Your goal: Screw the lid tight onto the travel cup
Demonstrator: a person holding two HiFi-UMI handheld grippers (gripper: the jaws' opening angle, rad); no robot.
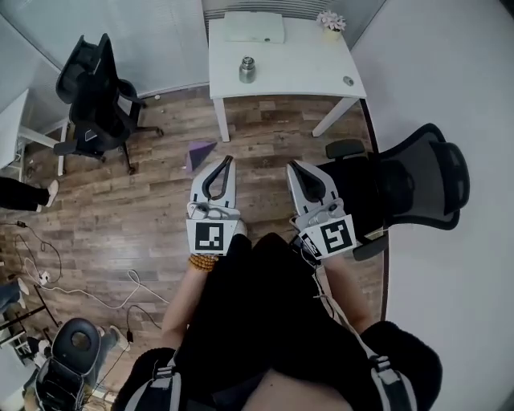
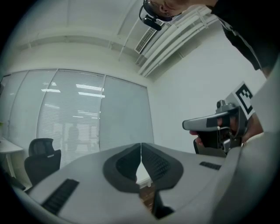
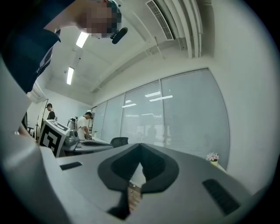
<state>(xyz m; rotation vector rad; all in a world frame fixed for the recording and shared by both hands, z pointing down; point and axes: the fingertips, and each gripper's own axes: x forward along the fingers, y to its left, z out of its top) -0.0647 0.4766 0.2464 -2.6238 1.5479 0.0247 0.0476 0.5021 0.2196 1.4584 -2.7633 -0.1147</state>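
left gripper (image 1: 228, 160) and right gripper (image 1: 292, 165), both clenched empty, hang over open floor (image 1: 152, 201) (travel cup (image 1: 247, 69) near table (image 1: 289, 84) edge)

Office room. A white desk (image 1: 301, 64) is standing at the far end, near glazed partitions with lowered blinds (image 2: 74, 118). A black mesh swivel chair (image 1: 96, 96) is sitting at the left on the wood-plank floor (image 1: 152, 209), and a second swivel chair (image 1: 418, 181) is sitting at the right beside a plain white wall (image 1: 450, 64). A potted flower (image 1: 331, 22) is resting on the desk's far corner. Cables (image 1: 48, 273) are trailing over the floor. Overhead, strip lights (image 3: 70, 75) are glowing and a ceiling air vent (image 3: 159, 19) is showing. Two people (image 3: 83, 124) are standing at a further bench.
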